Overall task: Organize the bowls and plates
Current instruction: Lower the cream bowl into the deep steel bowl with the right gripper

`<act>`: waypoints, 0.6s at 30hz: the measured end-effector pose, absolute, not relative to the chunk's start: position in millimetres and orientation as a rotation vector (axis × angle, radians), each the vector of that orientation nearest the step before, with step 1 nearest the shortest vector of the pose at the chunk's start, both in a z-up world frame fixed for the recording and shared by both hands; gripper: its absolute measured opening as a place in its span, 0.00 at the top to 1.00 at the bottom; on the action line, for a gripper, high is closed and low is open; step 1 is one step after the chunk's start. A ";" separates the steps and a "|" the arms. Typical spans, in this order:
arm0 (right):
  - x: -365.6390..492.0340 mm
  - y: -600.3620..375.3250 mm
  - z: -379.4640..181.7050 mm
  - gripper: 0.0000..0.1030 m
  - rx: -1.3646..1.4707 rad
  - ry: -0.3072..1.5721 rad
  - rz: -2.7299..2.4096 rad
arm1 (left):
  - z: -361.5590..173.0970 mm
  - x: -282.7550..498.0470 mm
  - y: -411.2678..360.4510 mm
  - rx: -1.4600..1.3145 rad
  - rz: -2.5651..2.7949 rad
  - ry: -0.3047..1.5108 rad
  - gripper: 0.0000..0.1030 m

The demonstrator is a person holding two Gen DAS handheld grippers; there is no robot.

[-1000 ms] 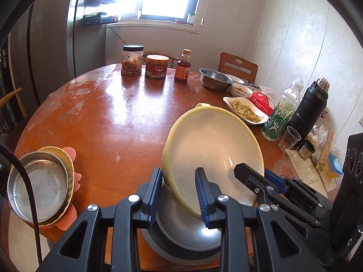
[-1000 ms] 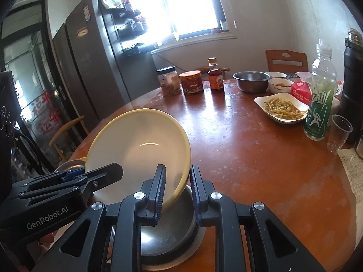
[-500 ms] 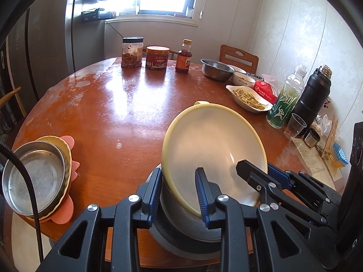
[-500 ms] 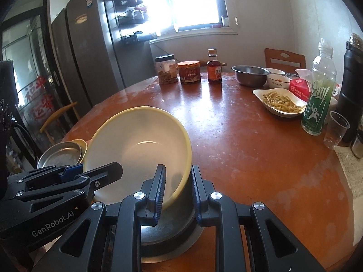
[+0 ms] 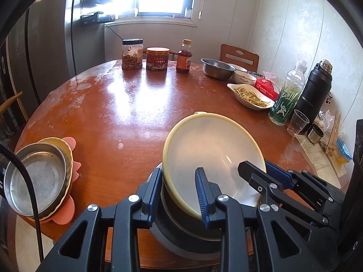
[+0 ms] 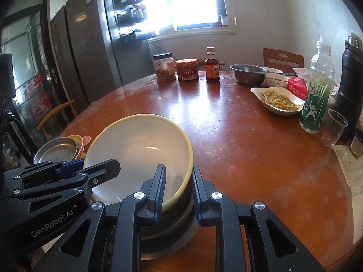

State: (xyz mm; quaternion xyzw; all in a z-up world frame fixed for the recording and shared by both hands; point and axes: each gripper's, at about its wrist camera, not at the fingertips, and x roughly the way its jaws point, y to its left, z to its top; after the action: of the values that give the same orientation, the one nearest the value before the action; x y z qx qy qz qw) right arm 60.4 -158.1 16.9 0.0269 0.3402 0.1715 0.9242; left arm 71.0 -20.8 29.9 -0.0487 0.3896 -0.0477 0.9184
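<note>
A cream bowl with a yellow rim sits tilted inside a dark grey bowl at the table's near edge. My left gripper is shut on the cream bowl's left rim, one finger inside and one outside. My right gripper is shut on its right rim the same way. Each gripper shows in the other's view: the right gripper and the left gripper. At the table's left edge a metal plate lies on a yellow plate and a pink mat.
At the back of the round wooden table stand two jars, a sauce bottle and a steel bowl. On the right are a dish of food, a green bottle, a black flask and a plastic cup.
The cream bowl has tipped from steep toward level and settled lower into the grey bowl. Both grippers kept their hold on its rim.
</note>
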 end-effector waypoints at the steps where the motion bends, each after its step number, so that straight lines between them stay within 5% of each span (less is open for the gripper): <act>1: 60.5 -157.9 16.7 0.77 0.055 0.699 0.352 | 29.6 71.1 -20.8 -0.101 -0.097 0.802 0.71; 18: 57.4 -157.5 17.8 0.76 0.044 0.696 0.354 | 33.1 65.0 -17.7 -0.099 -0.098 0.784 0.71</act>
State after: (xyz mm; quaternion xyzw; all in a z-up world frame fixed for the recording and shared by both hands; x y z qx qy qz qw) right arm 57.4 -157.5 17.8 0.0214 0.3392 0.1726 0.9245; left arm 65.0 -17.7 33.1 -0.0482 0.3817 -0.0479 0.9218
